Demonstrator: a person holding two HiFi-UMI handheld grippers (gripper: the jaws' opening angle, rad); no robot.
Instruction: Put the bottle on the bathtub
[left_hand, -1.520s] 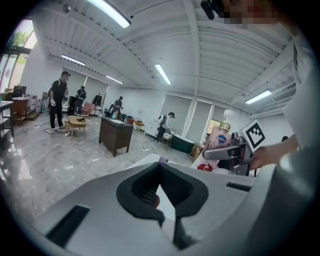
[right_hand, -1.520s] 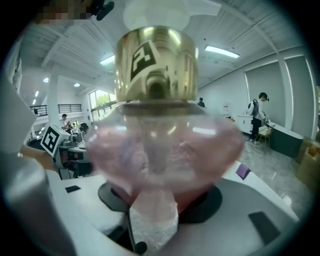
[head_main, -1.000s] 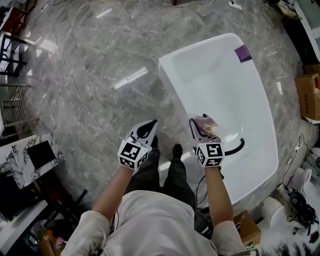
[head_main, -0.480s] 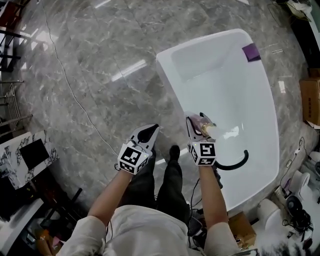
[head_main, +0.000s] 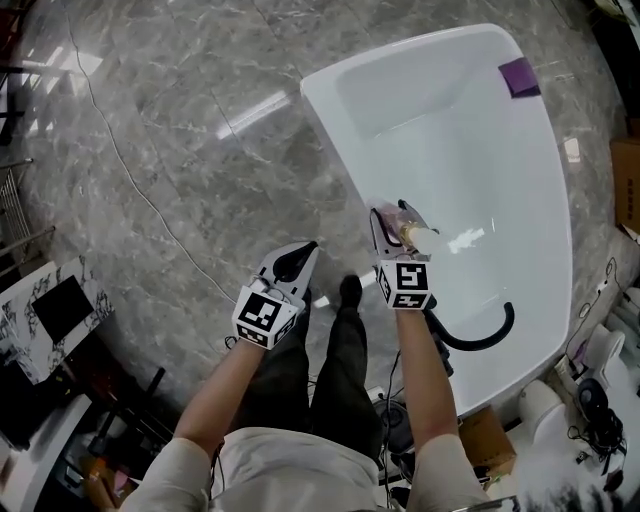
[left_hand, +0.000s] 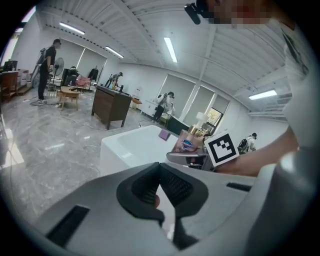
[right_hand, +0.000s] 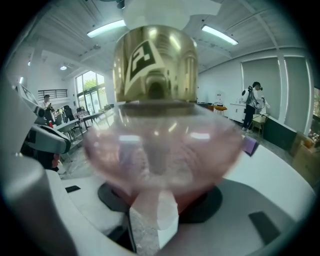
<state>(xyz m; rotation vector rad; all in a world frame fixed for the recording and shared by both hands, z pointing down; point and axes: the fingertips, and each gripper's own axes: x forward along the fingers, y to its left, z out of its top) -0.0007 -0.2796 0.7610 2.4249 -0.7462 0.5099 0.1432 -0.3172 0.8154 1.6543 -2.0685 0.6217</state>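
A pink bottle (head_main: 407, 229) with a gold collar and a white pump stands upright in my right gripper (head_main: 398, 228), which is shut on its body. It hangs over the near-left rim of the white bathtub (head_main: 330, 115). In the right gripper view the bottle (right_hand: 160, 150) fills the frame between the two fingers, with the tub rim (right_hand: 282, 167) behind it. My left gripper (head_main: 291, 262) is shut and empty, over the floor to the left of the tub. In the left gripper view its pads (left_hand: 172, 186) meet, and the bottle (left_hand: 190, 142) shows beyond them.
A purple block (head_main: 519, 77) lies on the tub's far rim. A black curved hose (head_main: 482, 337) sits in the tub's near end. A thin cable (head_main: 120, 170) crosses the marble floor. The person's legs and shoes (head_main: 348, 292) stand between the grippers. Boxes (head_main: 627, 180) line the right side.
Both grippers have come down, the right one still carrying the bottle by the tub's near-left rim. More of the black hose shows in the tub.
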